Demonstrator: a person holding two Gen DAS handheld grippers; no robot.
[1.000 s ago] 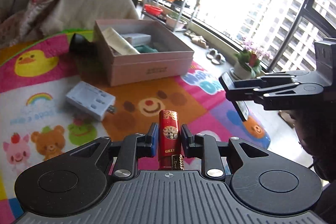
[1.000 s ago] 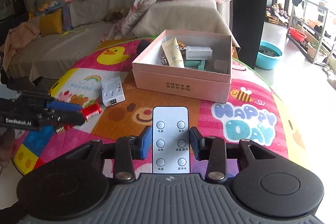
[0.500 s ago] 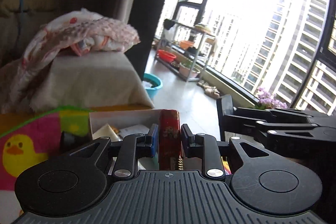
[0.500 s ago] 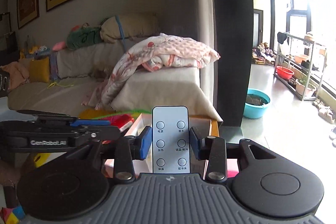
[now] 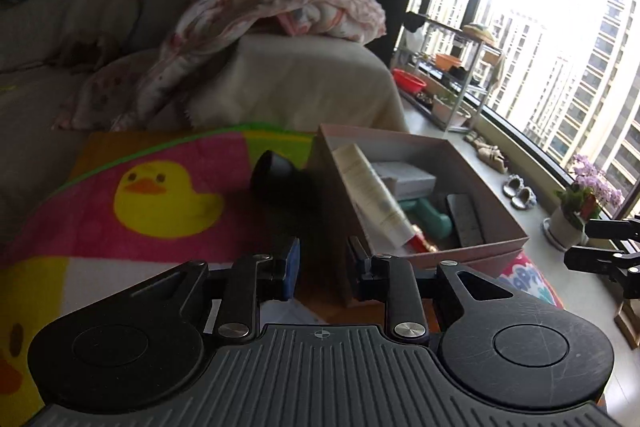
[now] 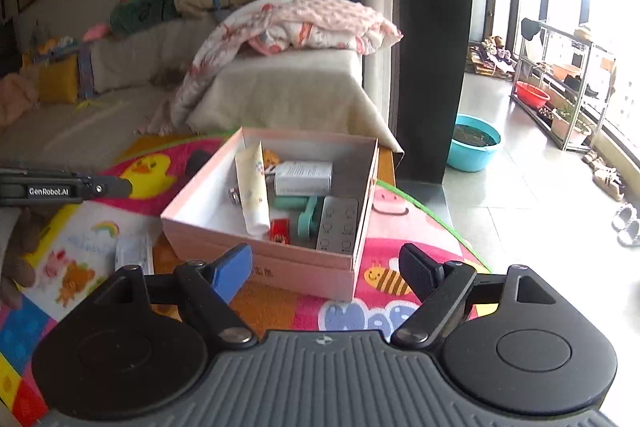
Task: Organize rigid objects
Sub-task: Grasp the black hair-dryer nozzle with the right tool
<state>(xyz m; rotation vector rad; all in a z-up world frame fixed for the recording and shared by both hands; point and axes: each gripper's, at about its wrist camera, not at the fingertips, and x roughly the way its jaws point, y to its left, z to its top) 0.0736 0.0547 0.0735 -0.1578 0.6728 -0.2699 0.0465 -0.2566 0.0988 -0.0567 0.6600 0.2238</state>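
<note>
Remote now flat in pink box, right side, beside red lighter; my R gripper jaws just opened wide, nothing between them; L gripper narrow gap, empty too, lighter dropped since a sec ago; white adapter left on surface, prob next.

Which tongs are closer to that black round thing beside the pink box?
Left. The left tongs point at the black round thing just ahead of them. The right tongs sit in front of the pink box, which lies between.
</note>
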